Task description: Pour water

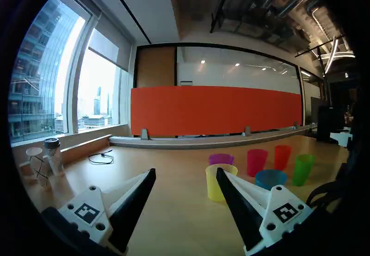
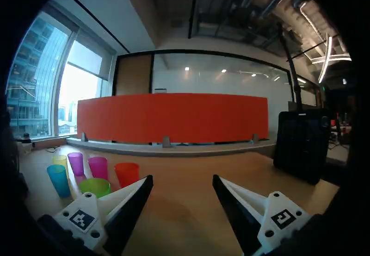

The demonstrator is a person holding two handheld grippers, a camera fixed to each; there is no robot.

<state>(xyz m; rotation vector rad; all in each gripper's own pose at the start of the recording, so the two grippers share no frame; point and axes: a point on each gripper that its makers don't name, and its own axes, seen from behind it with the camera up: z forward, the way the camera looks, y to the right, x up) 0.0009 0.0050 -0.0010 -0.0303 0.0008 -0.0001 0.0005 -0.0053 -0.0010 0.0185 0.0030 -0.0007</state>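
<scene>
Several coloured plastic cups stand together on the wooden table. In the left gripper view the yellow cup is nearest, just beside my right finger, with the purple cup, pink cup, red cup, green cup and blue cup behind and to the right. My left gripper is open and holds nothing. In the right gripper view the same group sits low on the left: blue cup, green cup, red cup. My right gripper is open and bare. I cannot tell whether any cup holds water.
An orange divider panel runs along the table's far edge. A lidded paper cup and a wire stand sit by the window ledge, with a black cable nearby. A black panel stands at the right.
</scene>
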